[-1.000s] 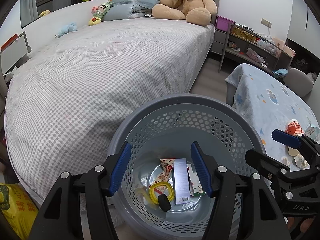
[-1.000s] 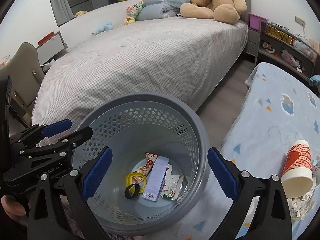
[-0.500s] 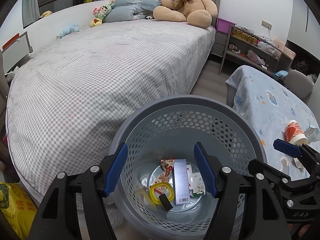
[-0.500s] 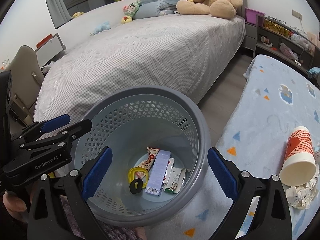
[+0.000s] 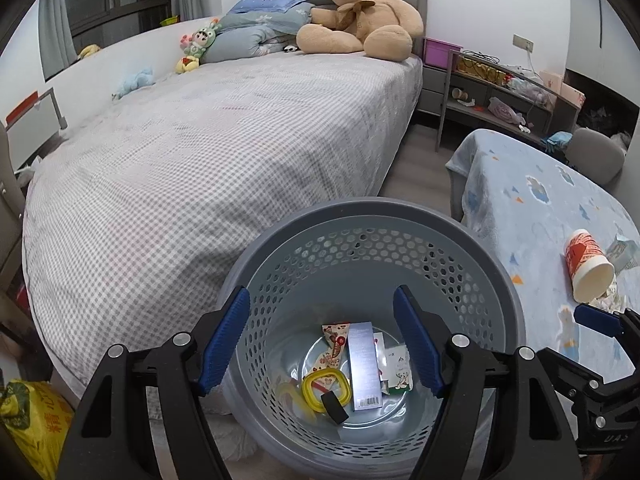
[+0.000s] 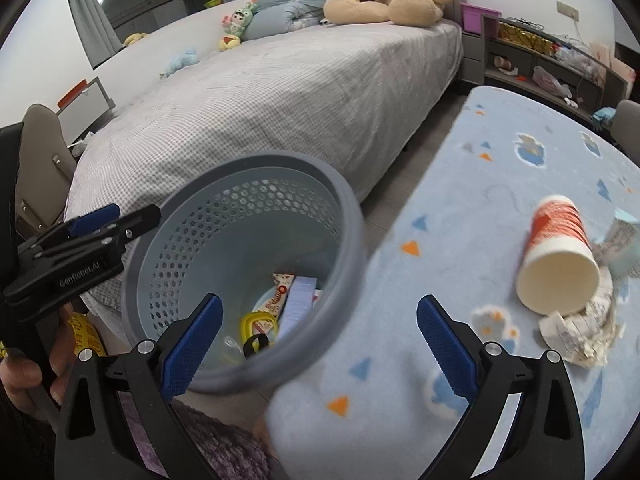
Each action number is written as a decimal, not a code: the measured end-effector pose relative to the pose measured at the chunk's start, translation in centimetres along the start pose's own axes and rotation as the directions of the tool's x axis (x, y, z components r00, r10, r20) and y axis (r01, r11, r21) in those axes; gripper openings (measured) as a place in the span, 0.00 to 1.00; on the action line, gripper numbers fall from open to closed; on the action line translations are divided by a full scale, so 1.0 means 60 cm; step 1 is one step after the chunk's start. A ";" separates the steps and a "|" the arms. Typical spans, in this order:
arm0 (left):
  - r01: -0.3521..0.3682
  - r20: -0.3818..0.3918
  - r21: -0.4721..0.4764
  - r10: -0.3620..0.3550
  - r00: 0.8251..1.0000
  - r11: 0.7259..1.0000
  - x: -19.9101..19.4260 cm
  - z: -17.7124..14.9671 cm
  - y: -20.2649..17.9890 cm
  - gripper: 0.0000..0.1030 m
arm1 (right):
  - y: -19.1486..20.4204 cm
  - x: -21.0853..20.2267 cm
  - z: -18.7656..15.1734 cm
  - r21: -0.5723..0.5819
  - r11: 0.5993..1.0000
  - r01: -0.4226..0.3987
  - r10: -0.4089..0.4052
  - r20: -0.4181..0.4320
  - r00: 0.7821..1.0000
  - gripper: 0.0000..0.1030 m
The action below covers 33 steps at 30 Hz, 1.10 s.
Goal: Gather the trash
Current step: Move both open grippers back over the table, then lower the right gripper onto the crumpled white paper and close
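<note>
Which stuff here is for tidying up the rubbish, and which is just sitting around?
For the job:
- grey basket with wrappers already inside
- paper cup lying on its side
- crumpled paper beside it
- left gripper, jaws opening, nothing between them
- right gripper, open

Just lying about:
- teddy bear
- small dolls
- bed

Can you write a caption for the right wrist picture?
Empty right gripper open between gray trash basket and tipped paper cup on the blue tablecloth.

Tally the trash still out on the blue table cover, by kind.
Paper cup, on its side: 1
Crumpled paper: 1 pile
Small carton, partly hidden: 1
Total: 3
</note>
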<state>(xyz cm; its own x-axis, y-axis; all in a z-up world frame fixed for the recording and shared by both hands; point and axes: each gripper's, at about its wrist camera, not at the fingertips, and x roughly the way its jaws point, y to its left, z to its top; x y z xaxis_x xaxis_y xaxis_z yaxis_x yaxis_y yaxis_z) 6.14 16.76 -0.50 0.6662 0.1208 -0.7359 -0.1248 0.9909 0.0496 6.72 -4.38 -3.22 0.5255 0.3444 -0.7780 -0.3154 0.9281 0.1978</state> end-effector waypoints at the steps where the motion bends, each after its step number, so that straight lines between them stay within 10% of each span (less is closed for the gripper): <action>1: 0.002 0.003 0.006 -0.002 1.000 1.000 -0.002 0.001 -0.006 0.69 | -0.007 -0.005 -0.004 0.007 1.000 0.007 -0.007 0.001 1.000 0.93; 19: 0.178 -0.017 0.101 -0.177 0.984 0.979 -0.027 -0.013 -0.199 0.69 | -0.223 -0.102 -0.082 0.278 0.938 0.206 -0.216 0.007 0.976 0.94; 33: 0.218 -0.054 0.158 -0.212 0.976 0.963 0.004 -0.020 -0.301 0.69 | -0.304 -0.072 -0.075 0.383 0.899 0.215 -0.227 -0.012 0.974 0.94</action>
<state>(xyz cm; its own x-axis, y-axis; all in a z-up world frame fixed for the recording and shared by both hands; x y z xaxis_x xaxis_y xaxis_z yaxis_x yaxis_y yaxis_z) 7.66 -1.16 -2.35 0.6365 -0.0951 -0.7654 0.1413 0.9900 -0.0055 6.63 -23.45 -6.17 0.5737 0.1226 -0.8098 0.1318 0.9620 0.2390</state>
